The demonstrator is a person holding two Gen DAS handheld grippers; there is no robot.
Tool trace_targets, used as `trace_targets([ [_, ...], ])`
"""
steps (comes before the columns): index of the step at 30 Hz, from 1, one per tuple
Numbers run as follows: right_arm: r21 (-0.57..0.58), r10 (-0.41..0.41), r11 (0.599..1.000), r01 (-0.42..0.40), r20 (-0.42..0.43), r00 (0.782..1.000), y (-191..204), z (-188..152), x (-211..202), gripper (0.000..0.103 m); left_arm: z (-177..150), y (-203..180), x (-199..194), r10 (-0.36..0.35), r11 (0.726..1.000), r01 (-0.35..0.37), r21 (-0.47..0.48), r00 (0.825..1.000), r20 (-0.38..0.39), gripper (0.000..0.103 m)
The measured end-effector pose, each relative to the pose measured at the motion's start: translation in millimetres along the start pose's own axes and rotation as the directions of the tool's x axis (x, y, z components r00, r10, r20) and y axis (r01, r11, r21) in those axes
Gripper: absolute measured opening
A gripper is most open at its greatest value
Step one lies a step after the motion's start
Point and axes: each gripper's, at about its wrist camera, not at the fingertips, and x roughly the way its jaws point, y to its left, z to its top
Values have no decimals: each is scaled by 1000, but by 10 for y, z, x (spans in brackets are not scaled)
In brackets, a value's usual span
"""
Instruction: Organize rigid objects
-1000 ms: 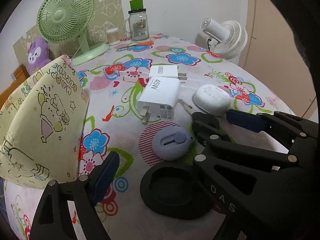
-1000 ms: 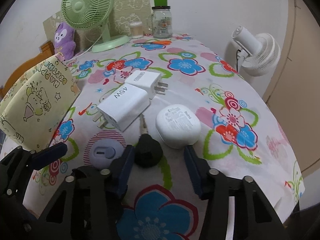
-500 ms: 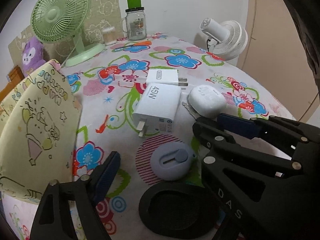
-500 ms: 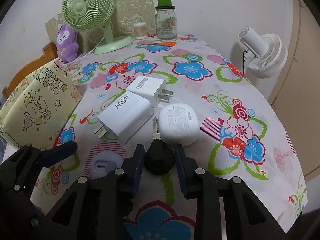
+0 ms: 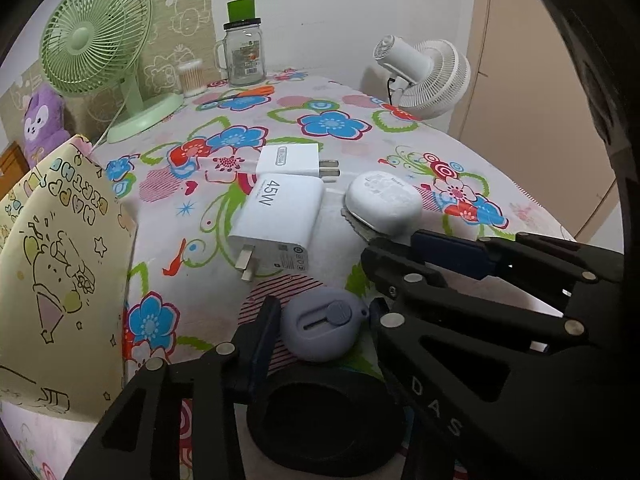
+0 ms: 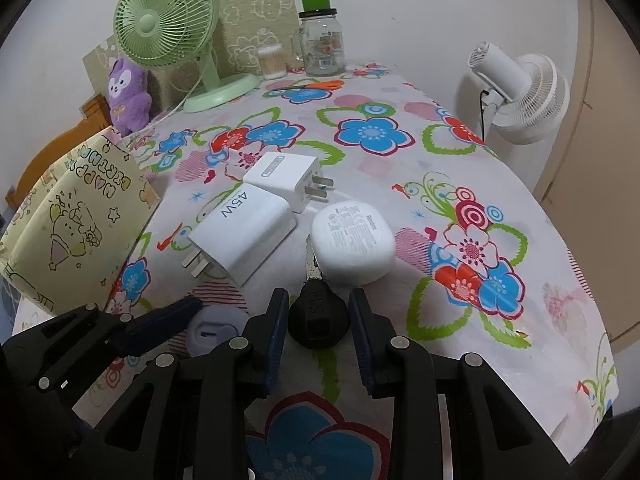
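Note:
On the flowered tablecloth lie a large white 45W charger point(image 5: 280, 224) point(image 6: 242, 232), a smaller white charger point(image 5: 294, 160) point(image 6: 282, 178), a white oval case point(image 5: 382, 202) point(image 6: 352, 242), a grey-blue round gadget point(image 5: 320, 330) point(image 6: 212, 330) and a black-headed key point(image 6: 316, 316). My left gripper point(image 5: 320, 328) has closed in on the grey-blue gadget, which sits between its fingers. My right gripper point(image 6: 318, 320) has its blue pads point(image 6: 276, 332) on either side of the key head with small gaps. A black ring-shaped holder point(image 5: 320, 416) lies below the gadget.
A yellow printed gift bag point(image 5: 52, 272) point(image 6: 76, 216) stands at the left. At the back stand a green fan point(image 5: 96, 40), a glass jar point(image 5: 242, 54), a cotton swab tub point(image 5: 192, 78) and orange scissors point(image 5: 240, 94). A white fan point(image 5: 428, 74) stands off the right edge.
My left gripper's fingers closed from wide apart onto the grey-blue gadget. My right gripper moved forward and narrowed around the key head.

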Motion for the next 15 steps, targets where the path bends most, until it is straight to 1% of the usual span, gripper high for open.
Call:
trace_targets([
  [7, 6, -19, 1000, 19, 6, 1000, 2, -23, -89, 34, -11, 29, -56, 14, 1000, -14, -6, 1000, 4, 47],
  [15, 10, -38, 999, 38, 28, 999, 37, -40, -243, 34, -31, 60, -193, 6, 1000, -5, -19, 1000, 26, 47],
])
